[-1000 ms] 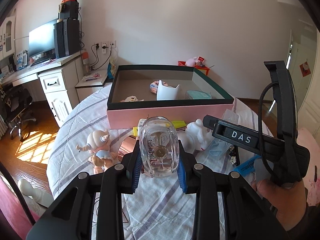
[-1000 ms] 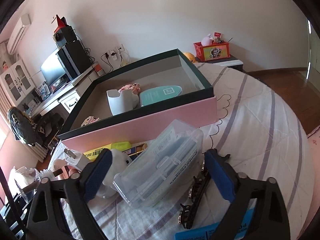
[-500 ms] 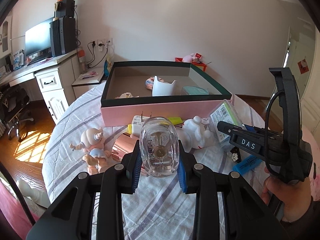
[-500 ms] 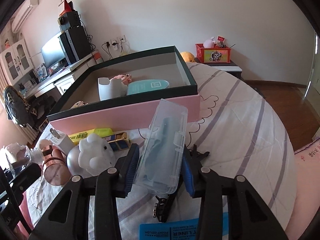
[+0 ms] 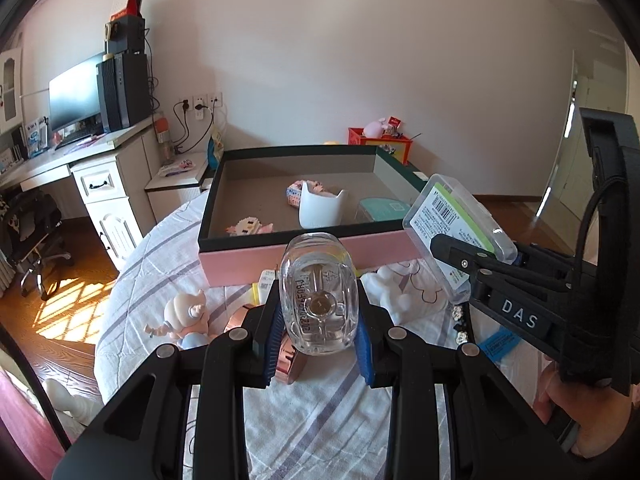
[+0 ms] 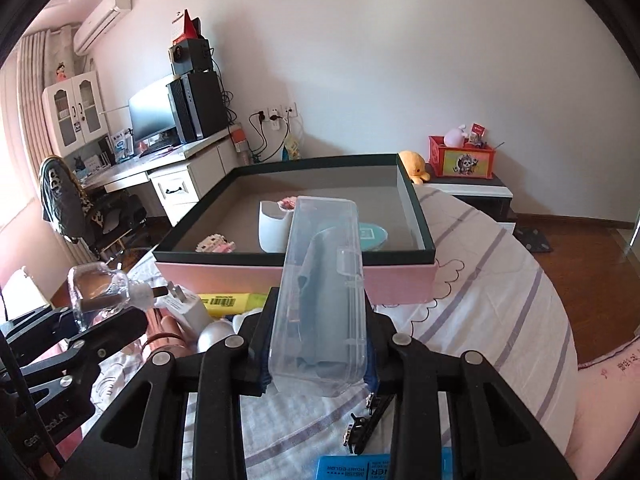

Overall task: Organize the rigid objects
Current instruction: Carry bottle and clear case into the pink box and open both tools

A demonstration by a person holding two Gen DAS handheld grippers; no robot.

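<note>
Just past the near pink wall of the box (image 6: 400, 284), that's where both loads need to end up, so the whole thing comes down to going forward and over that rim. Right gripper (image 6: 318, 354) has its jaws closing on the clear plastic case (image 6: 320, 280), pads already against its sides, and the case's long axis points straight ahead at the box, sticking out over the near wall. Left gripper (image 5: 318, 332) is clamped on the glass bottle (image 5: 318, 292), base facing the camera, held above the clutter on the bed's striped sheet (image 5: 320, 400).

Inside the box there's a white cup (image 6: 274, 232) dead ahead of the case, plus a teal lid to its right. I'd guess the right hand goes first since it sits nearer the rim, and it'll want to steer toward the open floor.
</note>
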